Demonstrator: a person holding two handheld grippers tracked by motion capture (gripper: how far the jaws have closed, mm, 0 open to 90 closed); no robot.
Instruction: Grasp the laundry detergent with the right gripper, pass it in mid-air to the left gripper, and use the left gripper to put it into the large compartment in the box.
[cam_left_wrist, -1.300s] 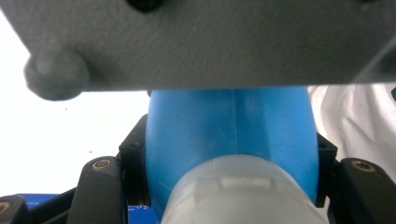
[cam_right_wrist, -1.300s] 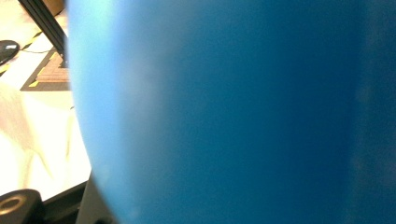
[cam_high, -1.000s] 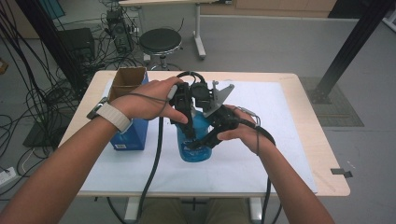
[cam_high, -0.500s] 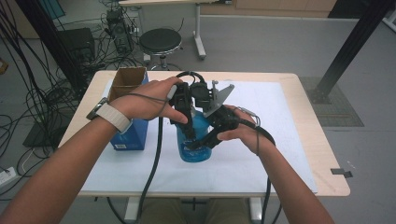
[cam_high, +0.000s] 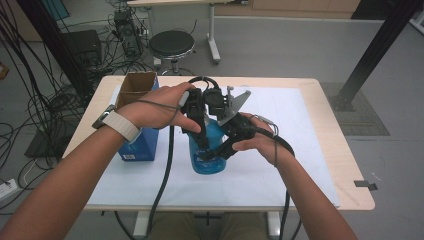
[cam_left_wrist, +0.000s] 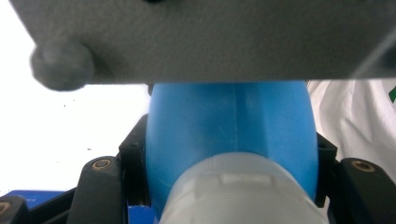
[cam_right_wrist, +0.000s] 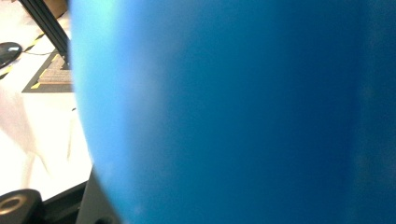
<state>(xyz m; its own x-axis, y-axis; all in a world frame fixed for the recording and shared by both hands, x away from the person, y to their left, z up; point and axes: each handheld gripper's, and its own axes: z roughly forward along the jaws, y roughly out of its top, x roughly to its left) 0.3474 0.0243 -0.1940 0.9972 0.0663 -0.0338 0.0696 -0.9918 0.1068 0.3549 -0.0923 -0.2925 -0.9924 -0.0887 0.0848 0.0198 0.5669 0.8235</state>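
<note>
A light wooden table (cam_high: 345, 165) is standing in a lab space, most of its top covered by a white sheet (cam_high: 280, 125); cables are trailing over the grey floor at the left and a round black stool (cam_high: 171, 44) is sitting beyond the far edge.

One blue bottle (cam_high: 207, 159) is standing upright on the sheet near the middle of the table, just right of one open blue carton (cam_high: 140, 142). The left gripper (cam_high: 199, 131) is reaching down from above and clamping the bottle at its upper part; in the left gripper view the blue shoulder (cam_left_wrist: 229, 126) and a pale ribbed cap or collar (cam_left_wrist: 243, 191) are sitting between the jaws. The right gripper (cam_high: 220, 152) is pressing on the bottle's body from the person's right side, jaws narrowed onto it; the right gripper view is showing the blue wall (cam_right_wrist: 233, 112) at very close range.

Risks, as judged: if the two grips are twisting against each other, the smooth curved wall may be slipping through the right jaws. An uneven pull could be tipping the bottle toward the carton.

Count: bottles 1, cartons 1, grippers 2, stools 1.
</note>
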